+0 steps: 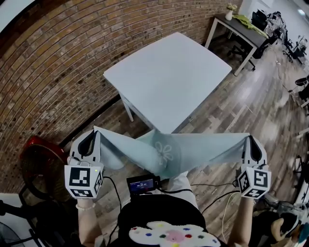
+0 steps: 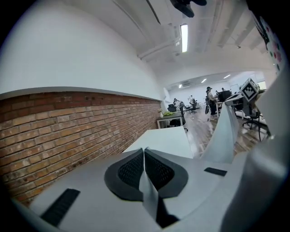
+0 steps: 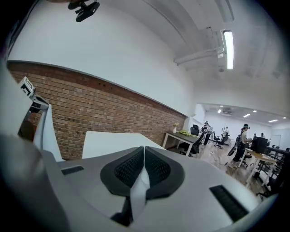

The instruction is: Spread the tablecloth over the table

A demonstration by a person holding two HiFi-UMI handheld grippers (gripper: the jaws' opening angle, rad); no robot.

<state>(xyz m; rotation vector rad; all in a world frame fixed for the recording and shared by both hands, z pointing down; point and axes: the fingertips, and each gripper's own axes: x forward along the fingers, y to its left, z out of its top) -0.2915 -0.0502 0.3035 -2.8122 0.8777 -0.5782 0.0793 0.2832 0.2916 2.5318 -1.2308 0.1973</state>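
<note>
We hold the tablecloth [image 1: 193,149] stretched in the air between our two grippers, on the near side of the tabletop [image 1: 169,77]. The left gripper [image 1: 95,131] has its jaws pressed together on a thin fold of the cloth at its left end. The right gripper [image 1: 248,139] pinches the right end the same way, with a strip of cloth caught between its black pads. The cloth is pale blue-green. It runs fairly taut from each gripper towards the middle, where it sags and bunches, and a stitched flower [image 1: 165,152] shows there. Its left end hangs in a loose fold just below the left gripper.

The tabletop is white and square and is turned so that its near corner points at us. In the head view that corner sits right at the upper edge of the sagging middle; we cannot tell whether cloth and corner touch. One white leg [image 1: 128,109] shows under the left edge.

A brick wall [image 1: 48,62] runs along the left, close to the tabletop's far left side. A red round thing [image 1: 41,157] stands on the floor near the wall, just left of the left gripper. The wooden floor [image 1: 251,106] lies to the right. Far right, a grey desk [image 1: 241,29] carries a small white vase [image 1: 229,14] and something green, with office chairs [image 1: 263,48] beyond it. Near us, below the cloth, a black device with a small display [image 1: 143,184] hangs at our chest, and cables [image 1: 219,200] trail from it.
</note>
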